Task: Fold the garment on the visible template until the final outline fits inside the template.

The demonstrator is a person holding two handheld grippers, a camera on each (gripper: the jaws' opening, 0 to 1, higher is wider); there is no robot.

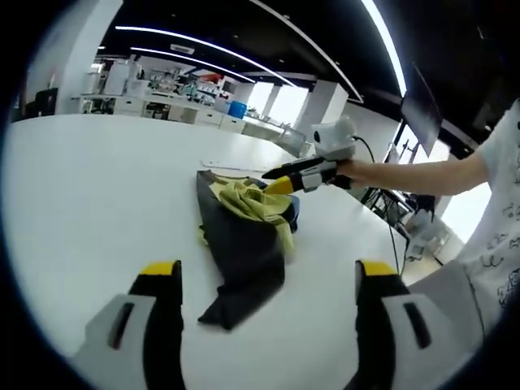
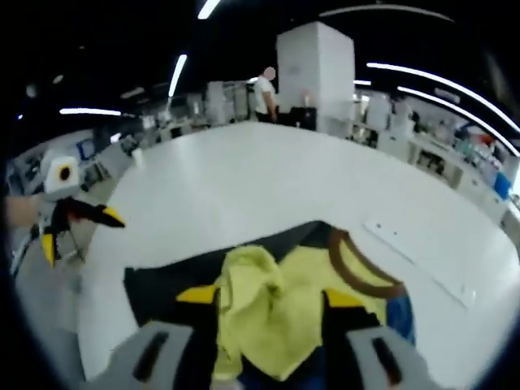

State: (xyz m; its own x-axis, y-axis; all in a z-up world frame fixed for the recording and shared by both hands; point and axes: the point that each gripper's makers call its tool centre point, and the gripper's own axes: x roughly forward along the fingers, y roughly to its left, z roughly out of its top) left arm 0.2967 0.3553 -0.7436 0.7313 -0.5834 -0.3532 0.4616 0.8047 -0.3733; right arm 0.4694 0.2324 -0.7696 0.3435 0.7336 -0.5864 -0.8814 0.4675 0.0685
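Yellow shirt point(image 2: 280, 313) bunched on dark template point(image 1: 244, 260) mid white tabletop point(image 1: 97, 187), pinched at brown collar end by right claw point(image 1: 280, 185), seemingly to lift a fold, with left claw point(image 1: 268, 280) spread apart, empty, hovering nearer, probably awaiting its turn.

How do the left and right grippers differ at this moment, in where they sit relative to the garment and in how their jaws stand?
The left gripper hangs back from the garment, jaws wide apart over bare table; the right gripper is down on the yellow fabric, its jaws straddling a bunched fold. Whether the right is clamped cannot be told. Both have yellow-tipped black jaws.
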